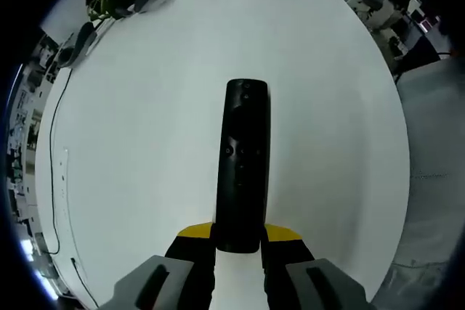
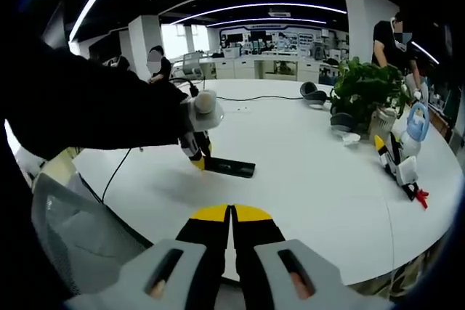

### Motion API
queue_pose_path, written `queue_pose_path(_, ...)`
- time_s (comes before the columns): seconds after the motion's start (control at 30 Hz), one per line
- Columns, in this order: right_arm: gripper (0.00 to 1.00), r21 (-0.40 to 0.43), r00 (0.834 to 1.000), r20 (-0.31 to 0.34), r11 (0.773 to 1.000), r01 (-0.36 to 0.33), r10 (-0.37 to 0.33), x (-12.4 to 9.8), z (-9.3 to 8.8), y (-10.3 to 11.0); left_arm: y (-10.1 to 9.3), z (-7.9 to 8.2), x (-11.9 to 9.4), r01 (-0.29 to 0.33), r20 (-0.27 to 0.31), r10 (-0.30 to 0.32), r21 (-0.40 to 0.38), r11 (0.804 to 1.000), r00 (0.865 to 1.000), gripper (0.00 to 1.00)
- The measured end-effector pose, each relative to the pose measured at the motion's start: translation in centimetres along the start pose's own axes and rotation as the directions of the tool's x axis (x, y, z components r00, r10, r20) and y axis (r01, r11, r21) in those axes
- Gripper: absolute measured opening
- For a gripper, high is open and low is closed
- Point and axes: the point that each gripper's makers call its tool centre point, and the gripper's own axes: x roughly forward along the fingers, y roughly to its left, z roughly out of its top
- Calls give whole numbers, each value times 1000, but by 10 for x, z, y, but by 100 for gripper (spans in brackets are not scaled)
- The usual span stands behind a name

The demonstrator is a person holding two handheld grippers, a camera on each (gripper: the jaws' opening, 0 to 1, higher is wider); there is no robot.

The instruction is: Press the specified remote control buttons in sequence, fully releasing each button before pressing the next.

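A long black remote (image 1: pixel 243 165) with small buttons lies lengthwise over the white table (image 1: pixel 145 143), its near end gripped between the yellow-tipped jaws of my left gripper (image 1: pixel 238 234), which is shut on it. In the right gripper view the same remote (image 2: pixel 231 167) rests low on the table (image 2: pixel 312 172), held at its left end by the left gripper (image 2: pixel 197 154) under a dark sleeve. My right gripper (image 2: pixel 231 212) hovers nearer the table edge, apart from the remote, its yellow tips pressed together with nothing between them.
A black cable (image 1: pixel 54 165) runs along the table's left rim. A potted plant (image 2: pixel 367 92), a dark rounded object (image 2: pixel 314 94) and small bottles and toys (image 2: pixel 403 157) stand at the far right. A grey chair (image 2: pixel 73 230) sits near left. People stand in the background.
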Motion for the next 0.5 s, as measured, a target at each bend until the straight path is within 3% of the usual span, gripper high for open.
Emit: queue_pose_path(0.5,0,-5,1000,-5,1000,-18,18,1,0,4,-30,-5,-3,0,18,0,2,1000,1000,23)
